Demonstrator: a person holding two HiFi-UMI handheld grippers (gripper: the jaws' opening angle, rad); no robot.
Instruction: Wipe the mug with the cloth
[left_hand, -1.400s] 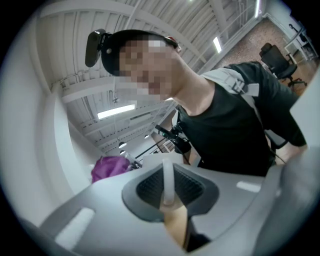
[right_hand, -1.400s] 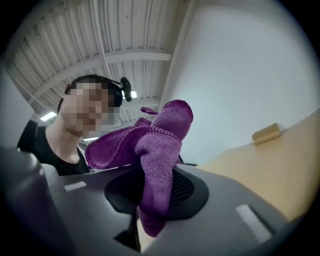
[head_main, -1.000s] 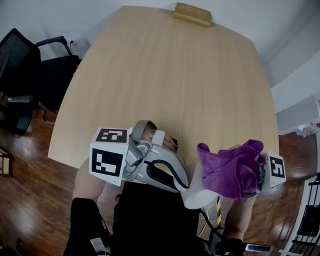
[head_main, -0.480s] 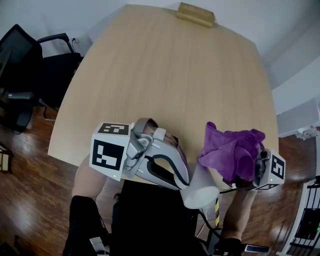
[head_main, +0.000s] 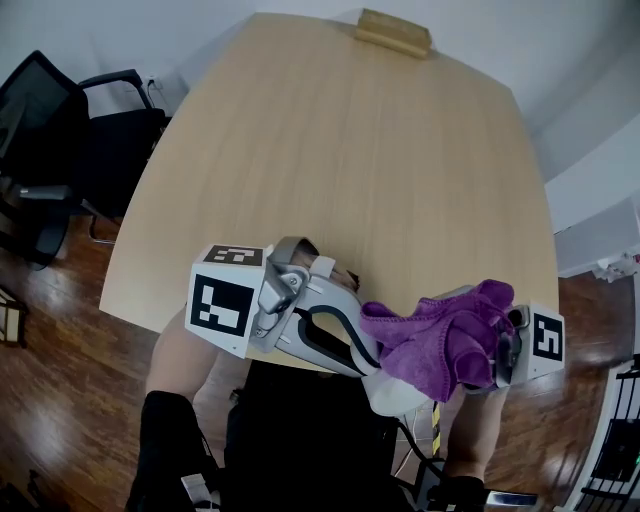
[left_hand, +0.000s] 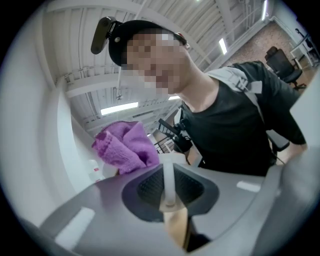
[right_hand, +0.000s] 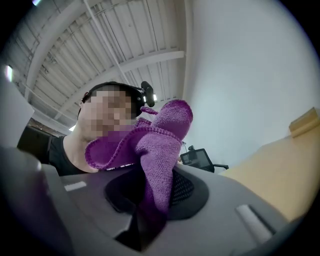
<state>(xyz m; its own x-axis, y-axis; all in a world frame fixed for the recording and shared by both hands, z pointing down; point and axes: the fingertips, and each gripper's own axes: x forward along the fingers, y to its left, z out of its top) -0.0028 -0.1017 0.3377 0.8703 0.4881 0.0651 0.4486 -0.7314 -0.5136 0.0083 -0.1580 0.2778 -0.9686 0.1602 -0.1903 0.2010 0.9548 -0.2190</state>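
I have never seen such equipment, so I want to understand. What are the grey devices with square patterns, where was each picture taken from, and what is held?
A person holds one gripping tool in each hand. One picture comes from a camera on the person's head, looking down; the others come from cameras on each tool. The left tool is shut on a white mug. The right tool grips a purple cloth, which lies over the mug. A small wooden block sits at the far edge of the table.
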